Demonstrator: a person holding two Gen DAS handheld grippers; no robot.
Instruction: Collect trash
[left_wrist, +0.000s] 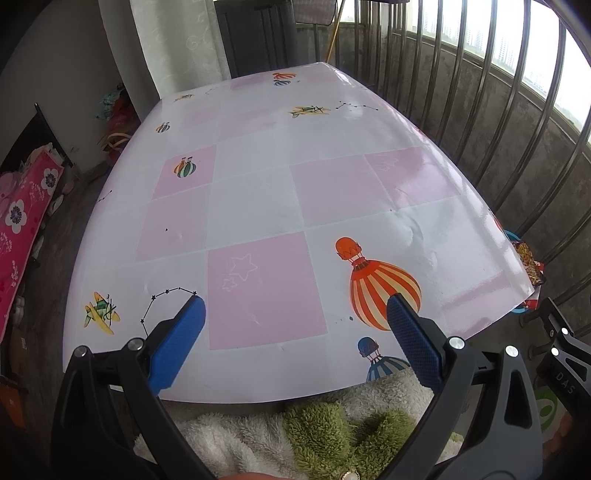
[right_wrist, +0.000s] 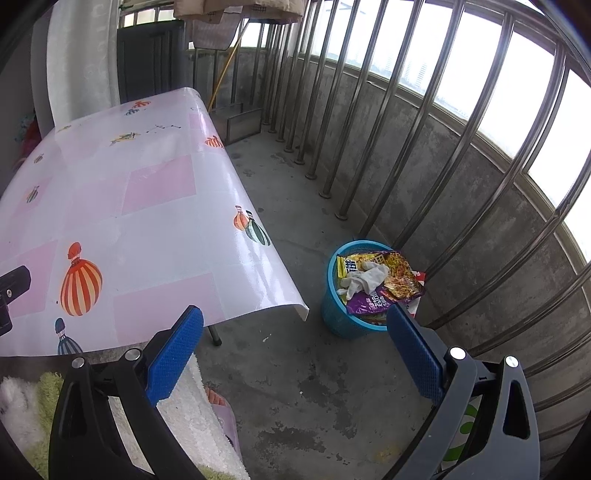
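Note:
A blue mesh bin (right_wrist: 341, 319) stands on the concrete floor right of the table, filled with snack wrappers (right_wrist: 400, 280) and a crumpled white cloth (right_wrist: 364, 278). In the left wrist view only a sliver of that bin (left_wrist: 514, 236) and its wrappers (left_wrist: 530, 264) shows past the table's right edge. My right gripper (right_wrist: 295, 325) hangs open over the floor, just short of the bin, with nothing between its blue pads. My left gripper (left_wrist: 293, 314) is open too, low over the near part of the table (left_wrist: 258, 206), holding nothing. No loose trash shows on the tabletop.
The table wears a glossy pink-and-white cloth with balloon prints. A metal railing (right_wrist: 424, 122) and concrete wall close in the right side behind the bin. A person's fluffy white-and-green garment (left_wrist: 295, 424) fills the bottom. A pink floral bed (left_wrist: 22, 221) lies far left.

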